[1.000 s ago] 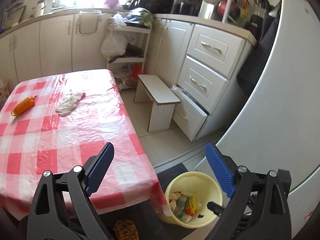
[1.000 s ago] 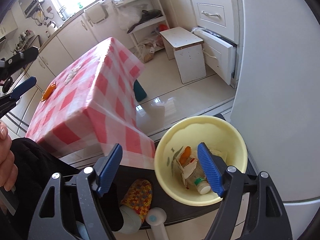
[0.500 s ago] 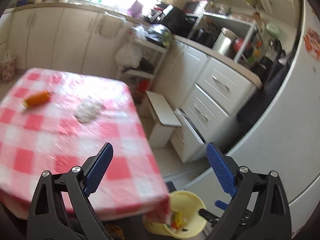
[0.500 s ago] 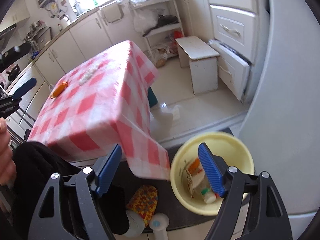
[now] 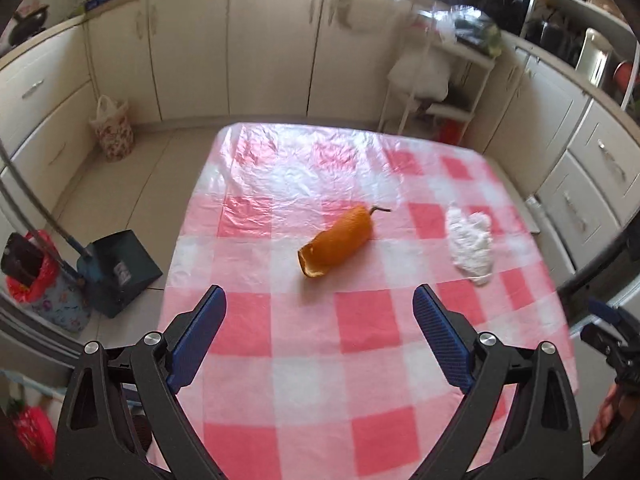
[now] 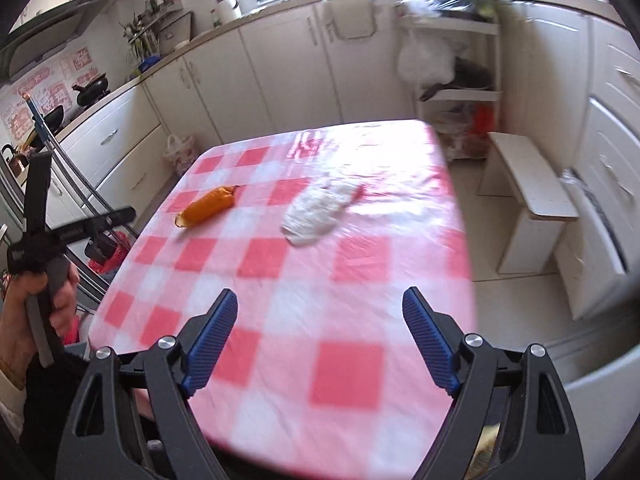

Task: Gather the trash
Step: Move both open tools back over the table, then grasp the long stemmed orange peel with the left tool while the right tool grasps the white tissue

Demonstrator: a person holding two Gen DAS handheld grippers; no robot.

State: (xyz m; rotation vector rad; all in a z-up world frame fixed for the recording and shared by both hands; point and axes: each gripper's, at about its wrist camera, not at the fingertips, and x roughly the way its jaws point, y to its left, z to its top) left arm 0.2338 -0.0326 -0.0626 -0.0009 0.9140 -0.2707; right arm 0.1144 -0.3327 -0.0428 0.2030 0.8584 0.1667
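An orange peel (image 5: 339,243) lies near the middle of the red-and-white checked table (image 5: 360,328); it also shows in the right wrist view (image 6: 206,210). A crumpled white tissue (image 5: 471,249) lies to its right, also in the right wrist view (image 6: 318,213). My left gripper (image 5: 319,340) is open and empty, above the table's near part, short of the peel. My right gripper (image 6: 319,338) is open and empty over the table's near edge. The yellow trash bin is out of view.
A dustpan and broom (image 5: 116,268) stand on the floor left of the table. A white stool (image 6: 528,200) stands to the table's right, in front of white drawers (image 6: 600,216). Cabinets (image 5: 240,44) and a shelf rack (image 6: 456,68) line the far wall.
Both grippers swung up and left from the yellow bin on the floor to face the tabletop. The peel and tissue now sit ahead of them. Both stayed open.
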